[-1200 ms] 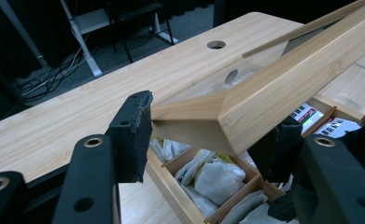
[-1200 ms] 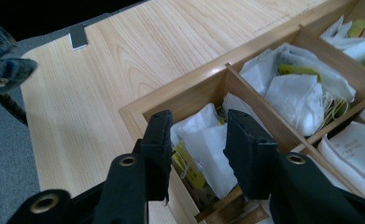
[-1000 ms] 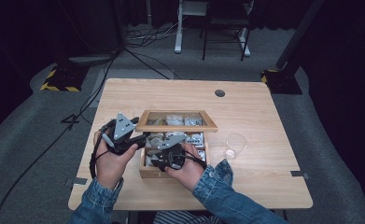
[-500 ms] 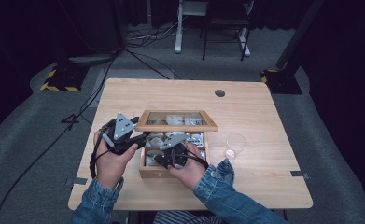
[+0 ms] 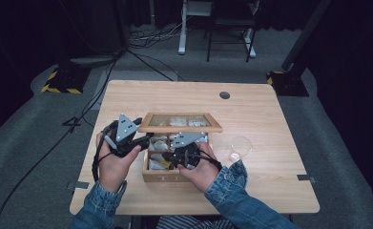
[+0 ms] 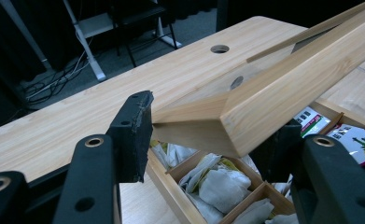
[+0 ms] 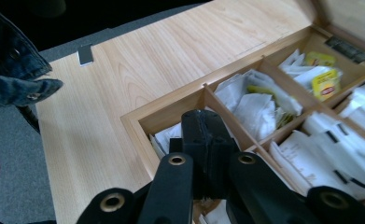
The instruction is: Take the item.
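A wooden tea box (image 5: 174, 177) stands at the table's front middle, its glass-paned lid (image 5: 181, 121) raised and tilted back. Its compartments hold white tea bags (image 7: 255, 100) and a yellow-tagged one (image 7: 325, 84). My left gripper (image 5: 148, 139) is at the lid's left corner. In the left gripper view the lid's wooden corner (image 6: 264, 98) lies between the jaws of the left gripper (image 6: 210, 126), which grip it. My right gripper (image 5: 169, 161) points into the box's front left compartment. Seen in its own view, the right gripper (image 7: 203, 126) is shut, tips just over white bags there.
A small clear glass cup (image 5: 241, 145) sits on the table right of the box. A cable hole (image 5: 224, 95) is near the far edge. Grey tape marks (image 5: 79, 184) sit at the table's front corners. Beyond the table are desk legs and floor cables.
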{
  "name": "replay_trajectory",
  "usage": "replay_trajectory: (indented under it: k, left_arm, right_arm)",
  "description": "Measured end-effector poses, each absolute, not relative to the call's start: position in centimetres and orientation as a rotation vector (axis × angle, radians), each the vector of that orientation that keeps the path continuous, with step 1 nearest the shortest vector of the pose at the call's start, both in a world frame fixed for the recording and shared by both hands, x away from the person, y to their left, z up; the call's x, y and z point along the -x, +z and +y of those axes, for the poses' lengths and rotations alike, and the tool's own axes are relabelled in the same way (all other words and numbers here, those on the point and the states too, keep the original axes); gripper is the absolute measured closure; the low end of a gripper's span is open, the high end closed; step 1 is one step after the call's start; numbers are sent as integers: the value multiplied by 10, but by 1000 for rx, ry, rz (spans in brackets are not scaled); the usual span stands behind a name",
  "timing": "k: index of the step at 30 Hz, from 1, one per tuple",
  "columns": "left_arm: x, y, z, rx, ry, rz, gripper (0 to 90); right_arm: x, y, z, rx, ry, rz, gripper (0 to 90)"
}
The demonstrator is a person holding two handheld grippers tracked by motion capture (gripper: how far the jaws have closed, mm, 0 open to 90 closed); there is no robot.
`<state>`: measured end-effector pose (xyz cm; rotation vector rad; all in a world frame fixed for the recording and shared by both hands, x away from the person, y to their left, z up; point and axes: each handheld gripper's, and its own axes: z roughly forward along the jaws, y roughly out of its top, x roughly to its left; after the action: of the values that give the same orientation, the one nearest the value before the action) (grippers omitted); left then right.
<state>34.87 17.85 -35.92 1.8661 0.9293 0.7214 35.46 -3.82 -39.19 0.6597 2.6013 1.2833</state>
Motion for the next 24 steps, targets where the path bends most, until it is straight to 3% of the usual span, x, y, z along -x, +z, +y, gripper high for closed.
replay_trajectory:
  k: [24]
  left_arm:
    - [-353,-359,178,-1865,735,920,454]
  right_arm:
    - [-352,-354,-100,-764,1317,2473,900]
